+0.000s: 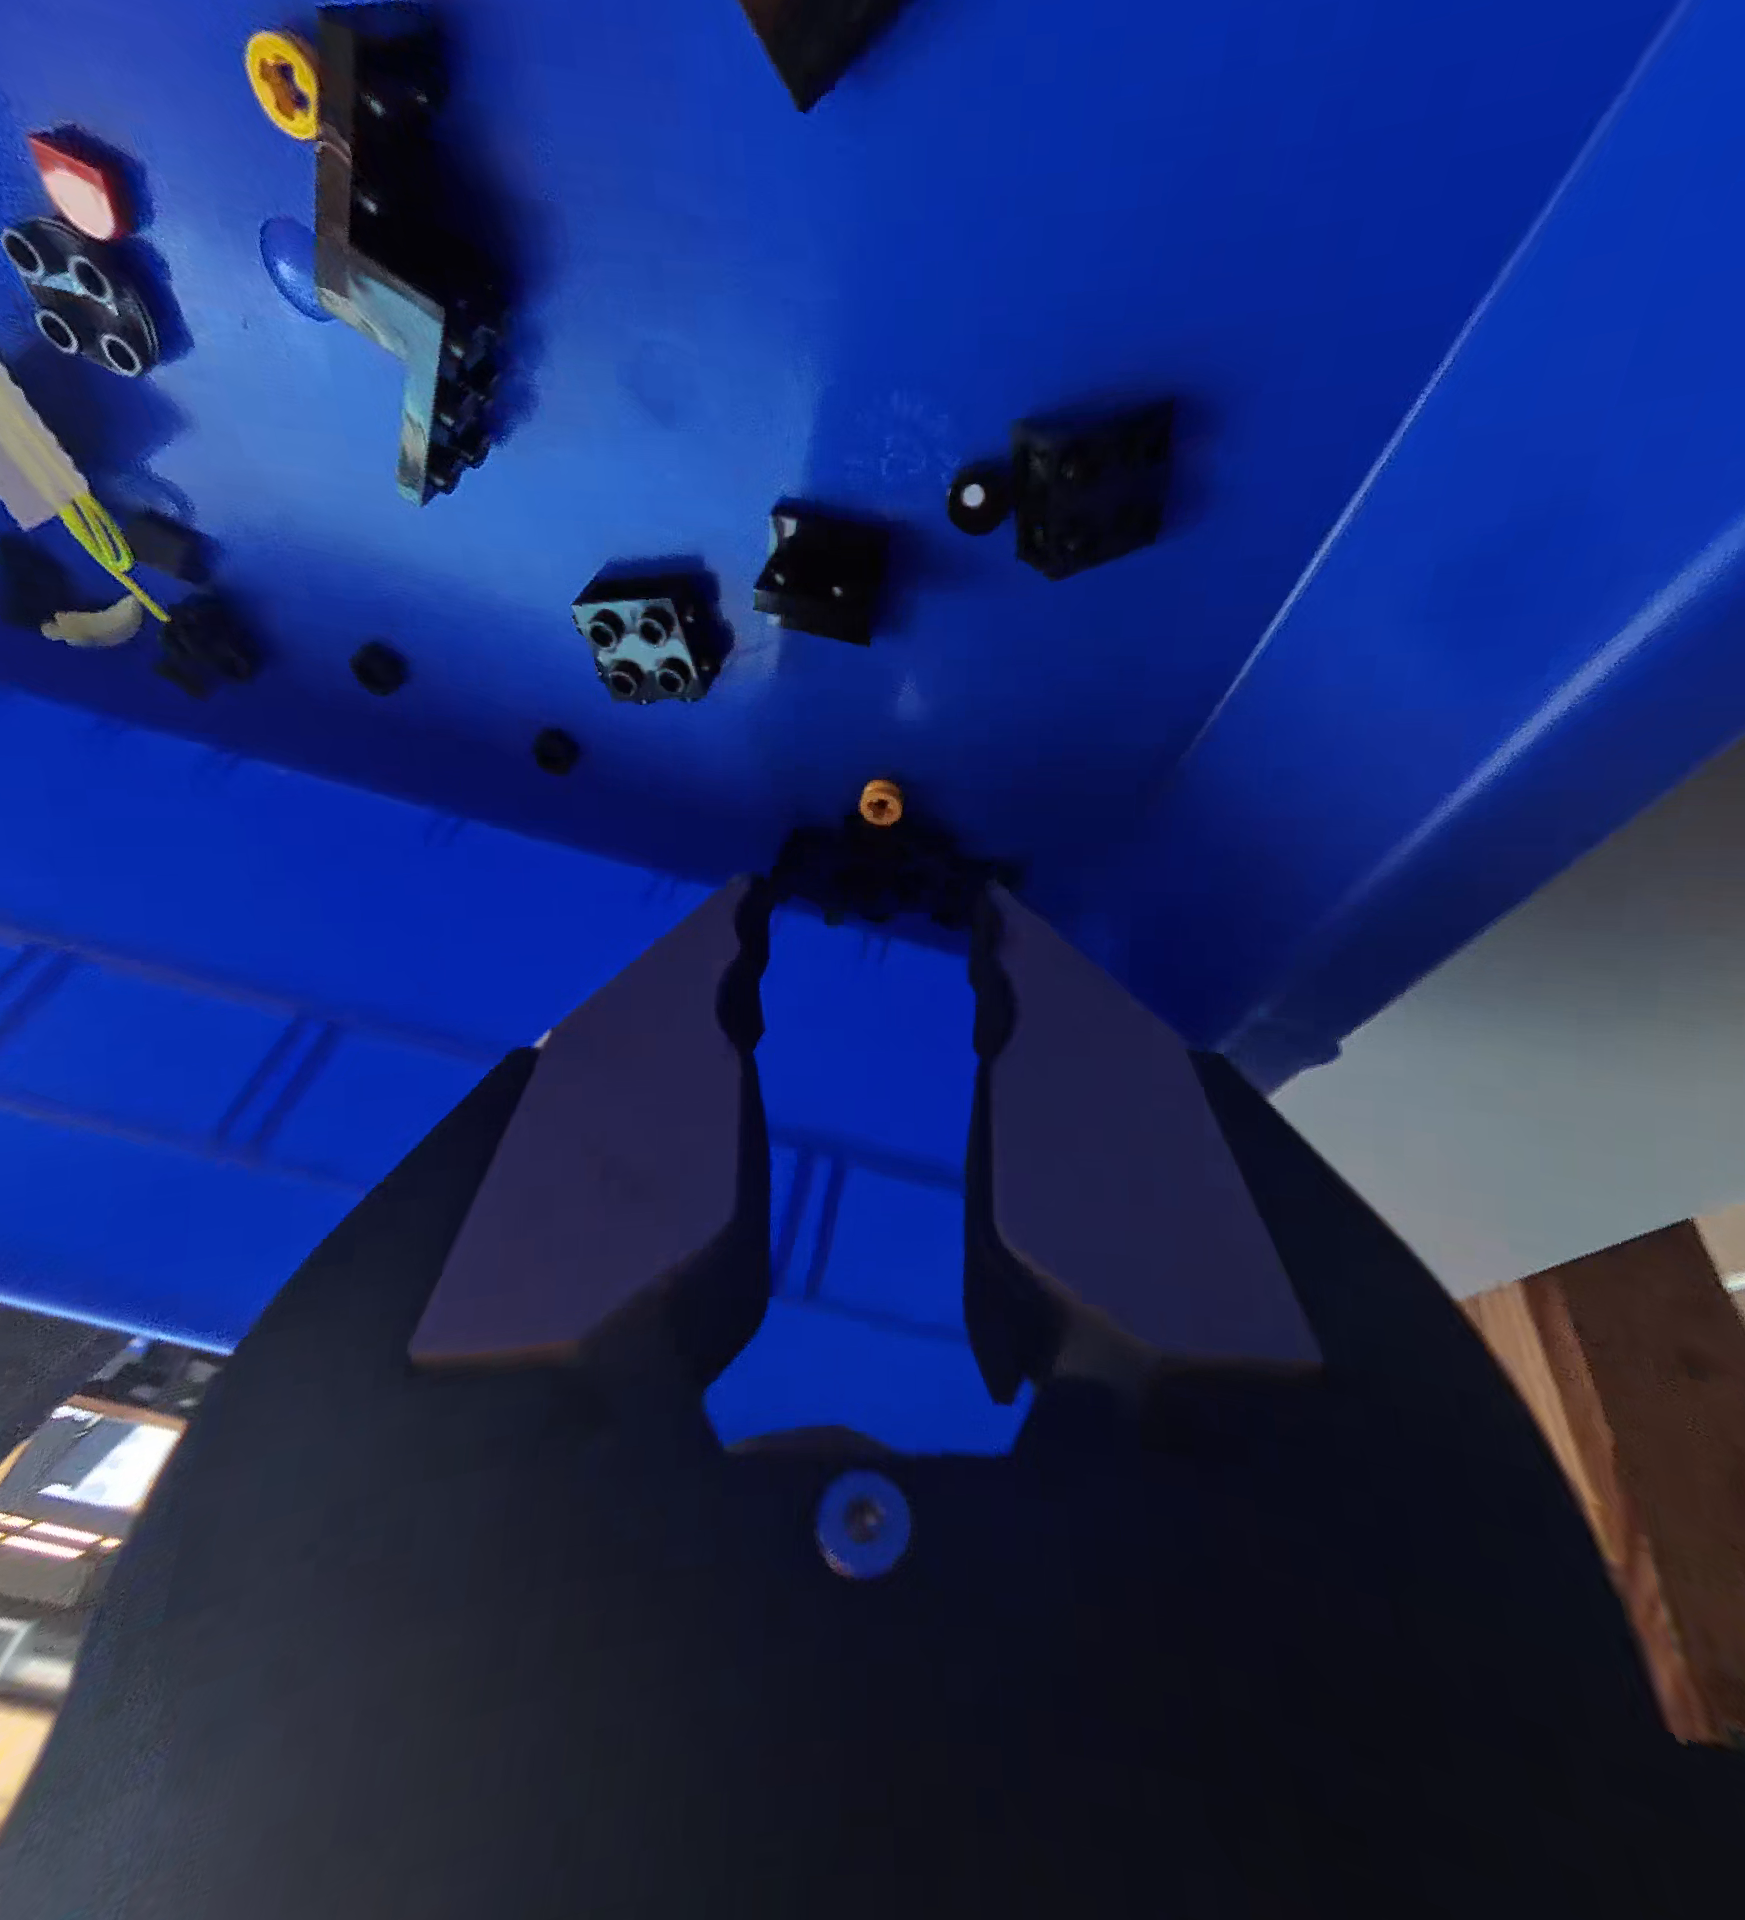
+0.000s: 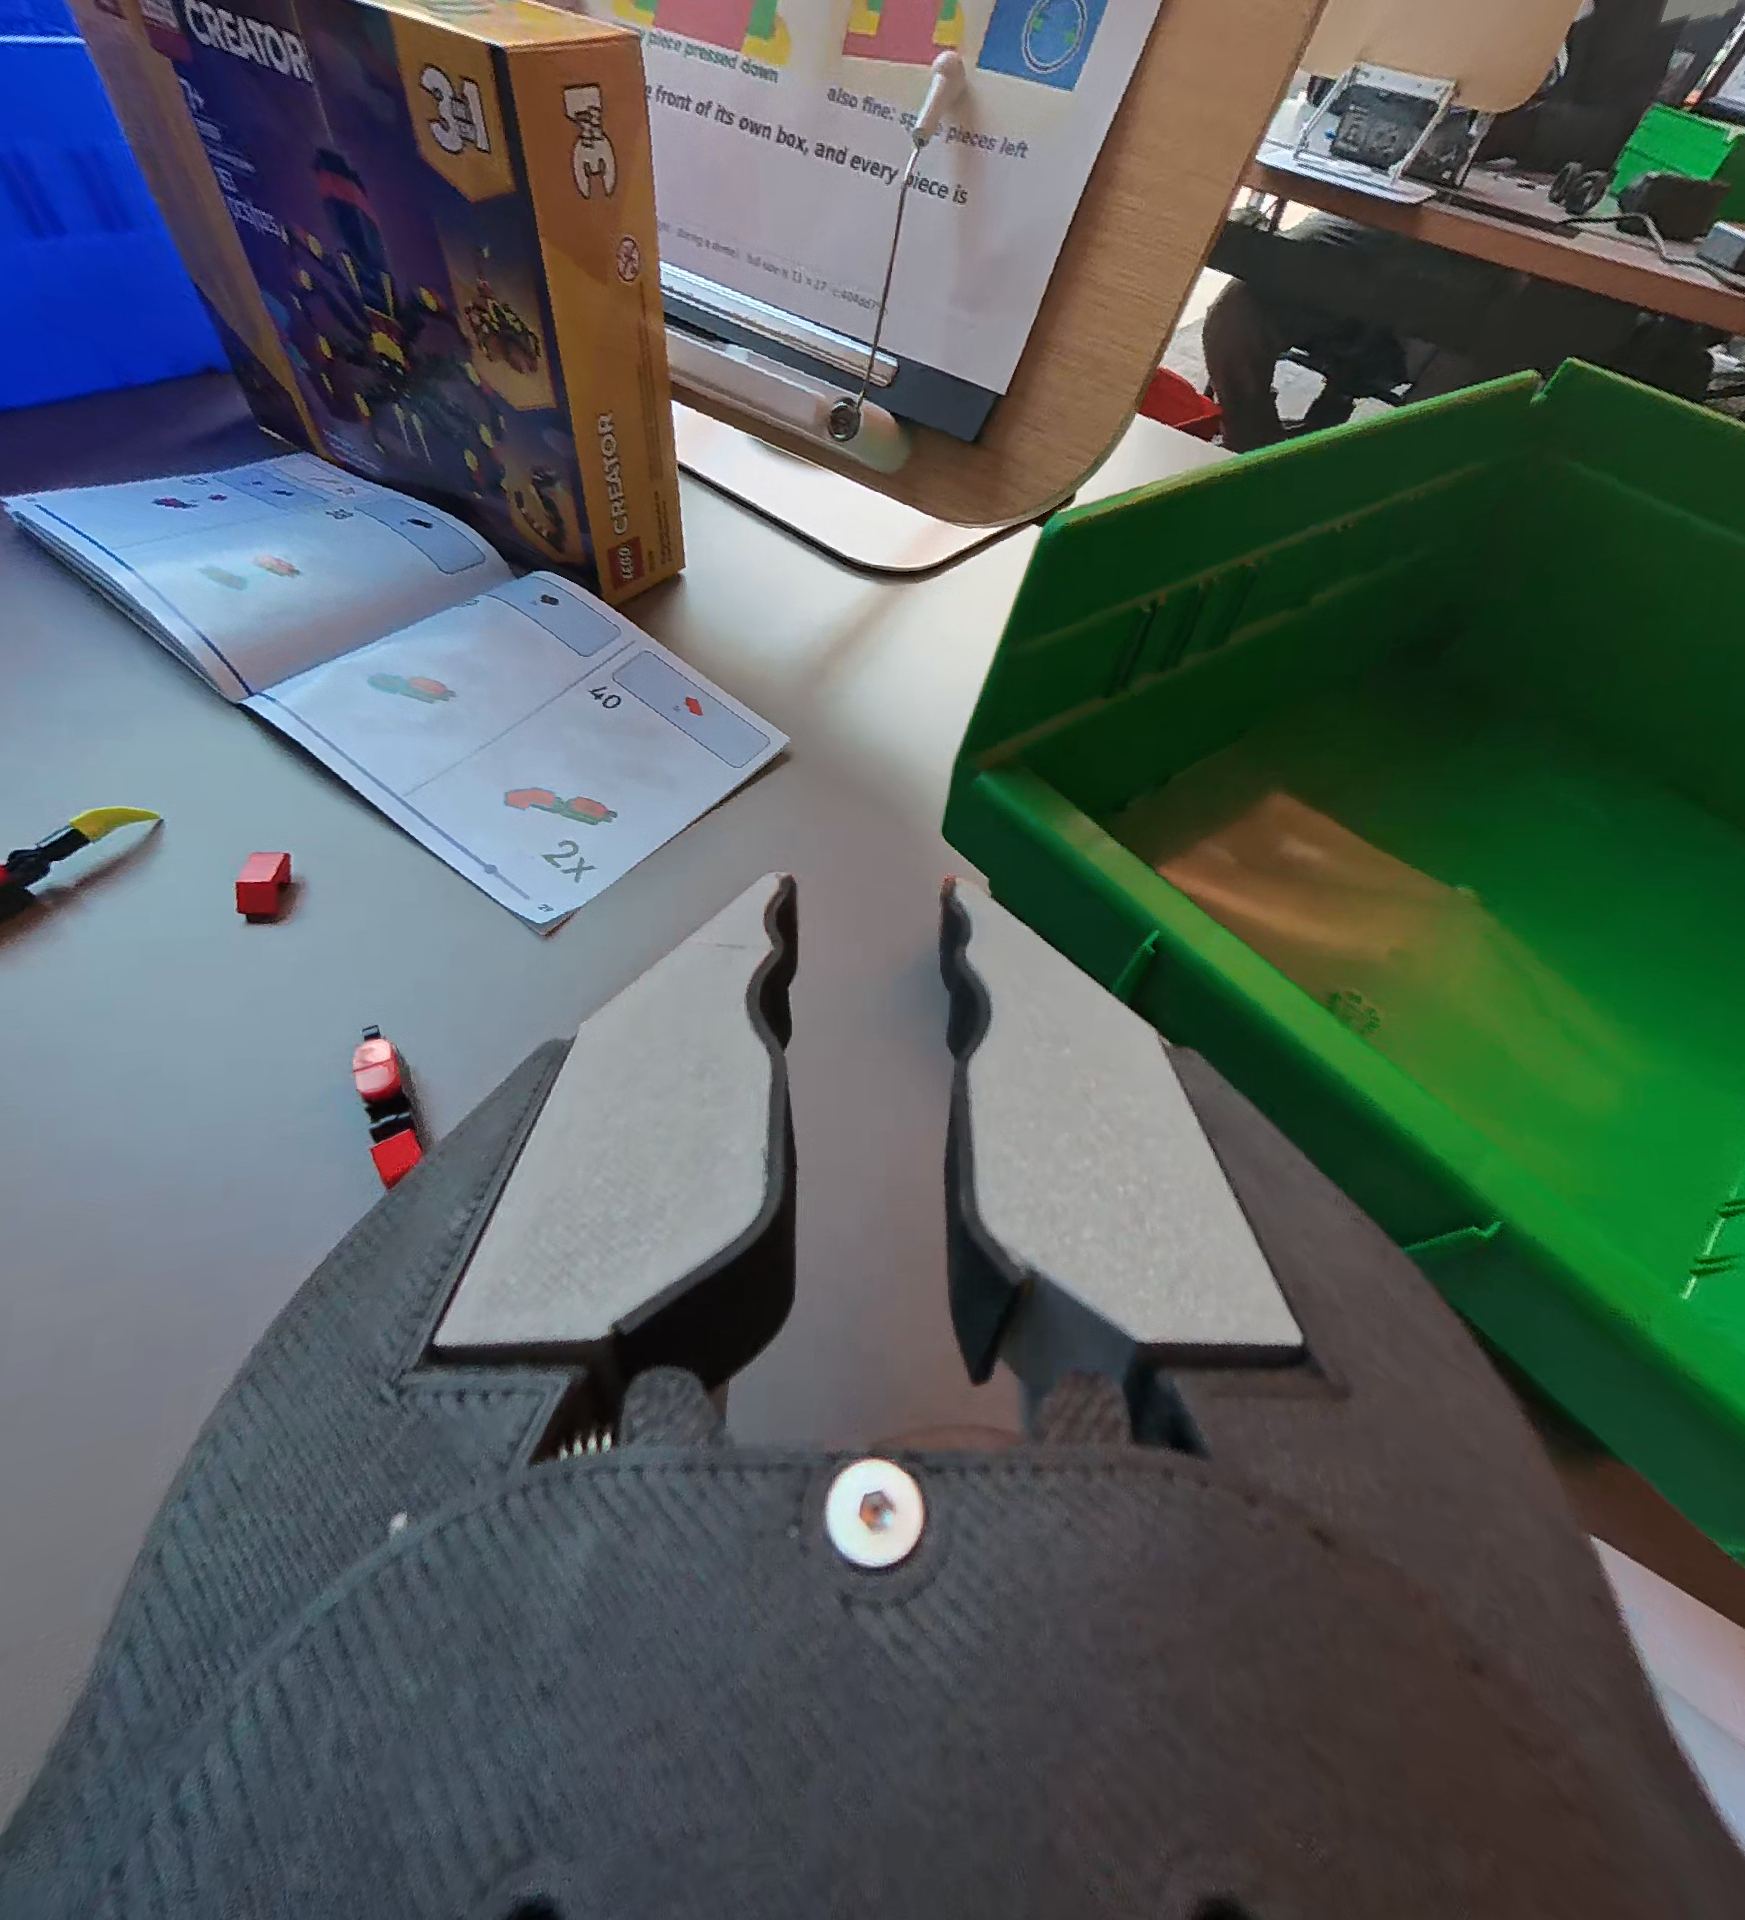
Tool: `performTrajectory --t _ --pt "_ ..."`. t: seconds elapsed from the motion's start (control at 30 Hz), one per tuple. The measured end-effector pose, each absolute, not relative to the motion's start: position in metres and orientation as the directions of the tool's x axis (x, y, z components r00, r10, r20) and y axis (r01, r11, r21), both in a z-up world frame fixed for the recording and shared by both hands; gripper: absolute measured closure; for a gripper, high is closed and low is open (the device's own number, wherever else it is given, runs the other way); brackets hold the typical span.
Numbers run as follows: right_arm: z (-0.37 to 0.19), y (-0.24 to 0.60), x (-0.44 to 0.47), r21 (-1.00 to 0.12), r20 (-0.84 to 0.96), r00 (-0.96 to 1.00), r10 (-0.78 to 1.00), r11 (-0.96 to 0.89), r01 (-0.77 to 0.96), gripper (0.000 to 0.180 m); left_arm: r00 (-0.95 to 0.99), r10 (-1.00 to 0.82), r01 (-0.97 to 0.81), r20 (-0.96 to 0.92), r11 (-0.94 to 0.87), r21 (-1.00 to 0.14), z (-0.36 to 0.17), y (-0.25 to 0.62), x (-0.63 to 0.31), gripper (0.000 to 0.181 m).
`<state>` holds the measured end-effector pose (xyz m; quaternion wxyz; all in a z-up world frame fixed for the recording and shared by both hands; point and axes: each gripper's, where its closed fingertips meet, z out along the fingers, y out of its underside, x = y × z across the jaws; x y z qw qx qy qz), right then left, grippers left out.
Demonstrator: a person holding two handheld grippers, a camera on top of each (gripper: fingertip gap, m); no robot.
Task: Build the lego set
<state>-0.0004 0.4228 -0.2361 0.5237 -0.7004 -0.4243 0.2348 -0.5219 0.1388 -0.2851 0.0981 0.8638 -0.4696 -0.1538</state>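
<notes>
Low in centre of left wrist view, small black lego piece [image 1: 883, 883] pinched between tips of left gripper [image 1: 873, 899], tight against blue bin [image 1: 951, 260] wall; shape lost in blur and shadow. Tiny orange stud [image 1: 880, 802] just above. Loose black bricks [image 1: 650, 649] scattered upper left, well apart. Right gripper [image 2: 868, 930] spread, nothing between fingers, bare grey table [image 2: 120, 1195] beneath. Green bin [image 2: 1419, 831] edge close at right. Red pieces [image 2: 262, 883], partly cut-off assembly [image 2: 6, 878] at left. Open instruction booklet [image 2: 411, 675] and printed set box [image 2: 432, 260] above.
</notes>
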Motion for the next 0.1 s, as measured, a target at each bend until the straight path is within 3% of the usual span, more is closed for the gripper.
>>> performTrajectory --t 0.03,0.1 --pt "-0.2359 0.4220 -0.0014 -0.933 0.117 0.526 0.842 -0.089 0.349 0.155 0.492 -0.851 -0.785 -0.183 -0.524 0.329 -0.2851 0.1390 -0.5233 0.146" --pt "-0.2356 0.4209 -0.0027 -0.933 0.117 0.522 0.845 -0.086 0.348 0.156 0.478 -0.863 -0.797 -0.161 -0.503 0.334 -0.2873 0.1368 -0.5211 0.150"
